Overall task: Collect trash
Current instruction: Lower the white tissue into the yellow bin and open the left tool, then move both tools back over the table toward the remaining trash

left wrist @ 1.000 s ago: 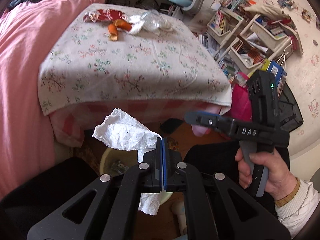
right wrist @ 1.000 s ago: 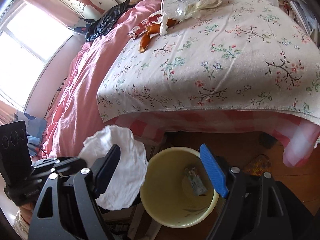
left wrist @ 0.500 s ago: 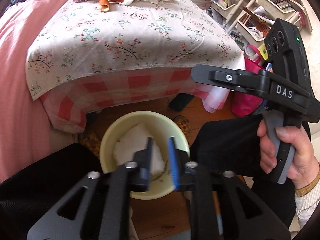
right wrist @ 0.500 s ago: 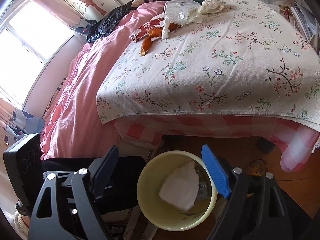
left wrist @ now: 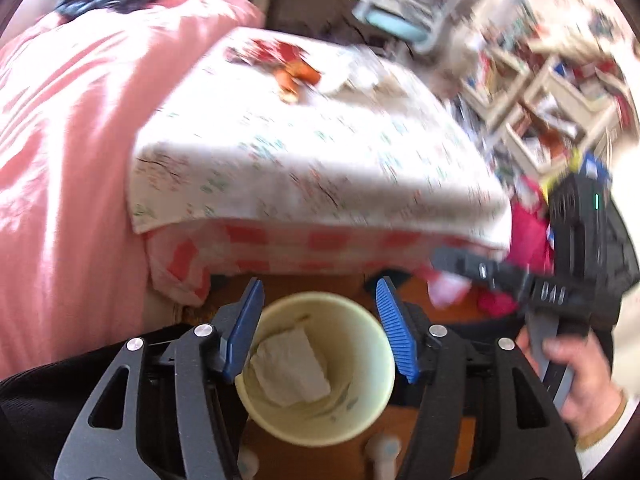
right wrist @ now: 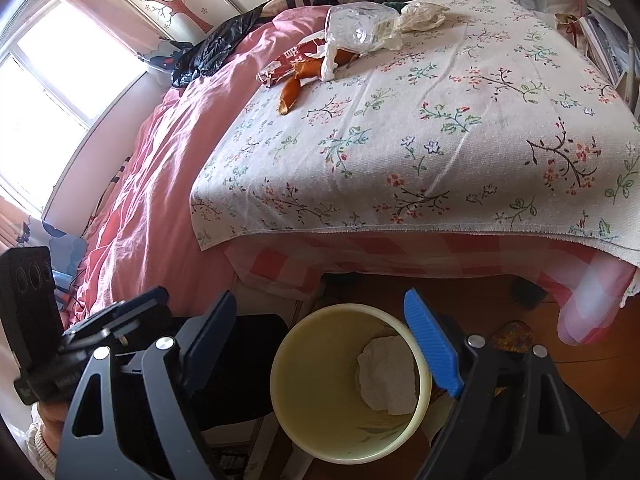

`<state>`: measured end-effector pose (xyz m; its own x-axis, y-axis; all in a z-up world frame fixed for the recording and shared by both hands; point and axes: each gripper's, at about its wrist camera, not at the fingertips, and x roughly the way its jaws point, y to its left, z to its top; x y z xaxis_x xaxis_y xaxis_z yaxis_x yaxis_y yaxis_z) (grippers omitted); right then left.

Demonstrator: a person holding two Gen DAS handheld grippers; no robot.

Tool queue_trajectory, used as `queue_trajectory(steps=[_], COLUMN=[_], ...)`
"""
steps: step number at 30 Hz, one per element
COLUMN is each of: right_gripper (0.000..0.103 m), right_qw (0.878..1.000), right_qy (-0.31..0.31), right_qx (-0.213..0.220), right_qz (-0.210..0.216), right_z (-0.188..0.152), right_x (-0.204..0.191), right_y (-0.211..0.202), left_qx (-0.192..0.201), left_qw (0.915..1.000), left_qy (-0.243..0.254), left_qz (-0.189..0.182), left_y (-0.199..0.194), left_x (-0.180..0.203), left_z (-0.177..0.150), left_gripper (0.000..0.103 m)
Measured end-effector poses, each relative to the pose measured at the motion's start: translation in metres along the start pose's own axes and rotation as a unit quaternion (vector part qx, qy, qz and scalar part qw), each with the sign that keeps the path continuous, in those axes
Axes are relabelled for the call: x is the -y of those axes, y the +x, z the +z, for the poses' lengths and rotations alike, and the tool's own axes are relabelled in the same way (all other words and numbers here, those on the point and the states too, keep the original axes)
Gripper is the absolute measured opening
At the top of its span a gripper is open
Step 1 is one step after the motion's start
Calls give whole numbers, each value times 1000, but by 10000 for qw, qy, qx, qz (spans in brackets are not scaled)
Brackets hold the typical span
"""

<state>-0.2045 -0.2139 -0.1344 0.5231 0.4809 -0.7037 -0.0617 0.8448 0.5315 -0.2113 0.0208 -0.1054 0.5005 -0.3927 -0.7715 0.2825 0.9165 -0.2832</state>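
Note:
My left gripper (left wrist: 320,322) hovers over a pale yellow bin (left wrist: 320,434) on the floor. Its jaws are opening and nothing is between them. A crumpled white tissue (left wrist: 292,368) lies inside the bin. My right gripper (right wrist: 320,320) hangs open and empty over the same bin (right wrist: 288,400), where the tissue (right wrist: 386,376) shows again. On the far side of the floral-cloth table (right wrist: 440,140) lie a clear plastic bottle (right wrist: 356,28), crumpled paper (right wrist: 420,16), a red wrapper (right wrist: 288,60) and orange peel (right wrist: 292,88).
A bed with a pink cover (right wrist: 160,160) runs along the table's left side. Cluttered bookshelves (left wrist: 540,92) and an office chair (left wrist: 392,20) stand beyond the table. A hand (left wrist: 576,368) holds the right gripper's handle at the right of the left wrist view.
My left gripper was shut on the white tissue and has let it go. The tissue dropped into the bin and the left jaws have spread. The right gripper has stayed open and still.

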Motion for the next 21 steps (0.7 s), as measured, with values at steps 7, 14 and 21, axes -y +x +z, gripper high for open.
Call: queue_trajectory(steps=[7, 14, 21], right_gripper=[83, 83, 84], right_qw=[9999, 9995, 9992], right_qy=[-51, -98, -214], right_qx=[123, 271, 339], right_qz=[51, 104, 57], right_z=[2, 2, 2], right_x=[-3, -7, -13], right_y=[-4, -9, -11], left_qx=[564, 783, 870], left_qw=[9980, 9960, 9946], left_qy=[-199, -95, 12], left_qz=[200, 423, 559], left_y=[-17, -23, -25], left_x=[-9, -7, -4], left_z=[7, 8, 6], left_gripper=[59, 64, 65])
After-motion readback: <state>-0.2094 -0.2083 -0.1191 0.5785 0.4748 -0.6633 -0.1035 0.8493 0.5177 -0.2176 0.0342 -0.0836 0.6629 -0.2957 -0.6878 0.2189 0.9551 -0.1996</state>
